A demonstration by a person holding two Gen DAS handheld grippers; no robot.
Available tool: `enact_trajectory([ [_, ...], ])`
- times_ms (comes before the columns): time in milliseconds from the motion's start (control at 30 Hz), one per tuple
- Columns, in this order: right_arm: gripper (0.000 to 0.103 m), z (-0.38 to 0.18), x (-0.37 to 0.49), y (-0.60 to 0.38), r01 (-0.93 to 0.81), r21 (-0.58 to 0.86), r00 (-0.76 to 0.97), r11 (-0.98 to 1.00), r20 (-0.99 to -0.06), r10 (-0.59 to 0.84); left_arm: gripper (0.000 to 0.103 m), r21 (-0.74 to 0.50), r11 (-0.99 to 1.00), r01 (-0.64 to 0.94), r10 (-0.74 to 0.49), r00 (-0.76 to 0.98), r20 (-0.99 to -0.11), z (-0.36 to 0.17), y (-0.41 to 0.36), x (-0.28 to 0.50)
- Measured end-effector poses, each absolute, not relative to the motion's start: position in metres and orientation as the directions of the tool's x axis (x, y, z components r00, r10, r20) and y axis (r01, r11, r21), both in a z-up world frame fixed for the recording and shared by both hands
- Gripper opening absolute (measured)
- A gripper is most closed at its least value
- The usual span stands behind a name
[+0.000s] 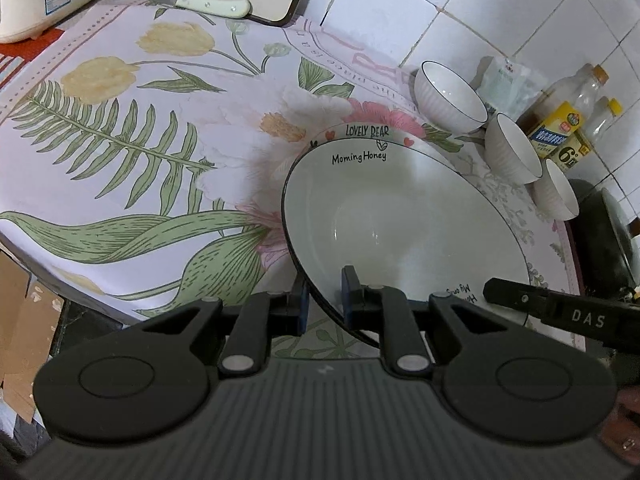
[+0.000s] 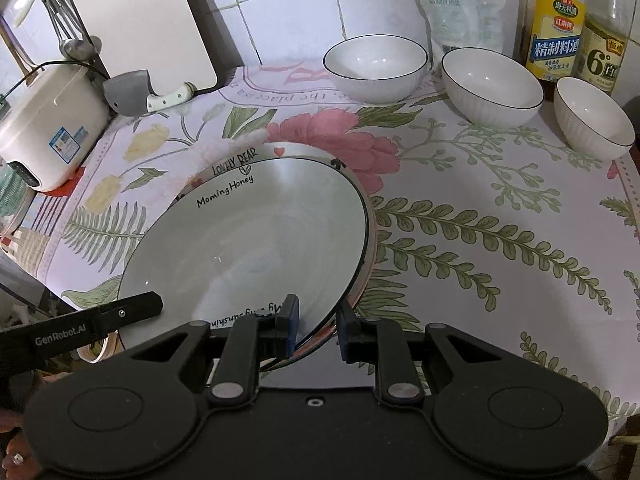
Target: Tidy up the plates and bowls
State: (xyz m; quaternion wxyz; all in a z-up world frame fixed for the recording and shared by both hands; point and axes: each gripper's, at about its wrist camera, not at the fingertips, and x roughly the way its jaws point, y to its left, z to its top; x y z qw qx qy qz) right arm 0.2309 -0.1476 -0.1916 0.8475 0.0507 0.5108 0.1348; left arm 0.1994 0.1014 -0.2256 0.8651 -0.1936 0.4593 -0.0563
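Floral cloth is covering the tabletop (image 2: 500, 208), where both grippers are pinching one white plate (image 1: 404, 220): left gripper (image 1: 325, 300) fingers clamping its near-left rim, right gripper (image 2: 318, 322) fingers gripping its near-right rim. It is lying over another plate (image 2: 370, 248); three bowls (image 2: 374, 66) are lining the tiled wall (image 2: 288, 12).
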Motion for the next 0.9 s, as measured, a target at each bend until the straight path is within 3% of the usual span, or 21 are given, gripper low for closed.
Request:
enact_trajectory([
  [533, 0.03, -0.199, 0.227, -0.124, -0.251, -0.015, 0.499, 0.968, -0.859, 0.116, 0.018, -0.301, 0.95, -0.085, -0.207, 0.55, -0.809, -0.227, 0.085, 0.202],
  [900, 0.031, -0.21, 0.228, -0.125, -0.261, -0.024, 0.55, 0.965, -0.825, 0.128, 0.02, -0.229, 0.968, -0.098, -0.139, 0.551, -0.823, -0.227, 0.075, 0.204],
])
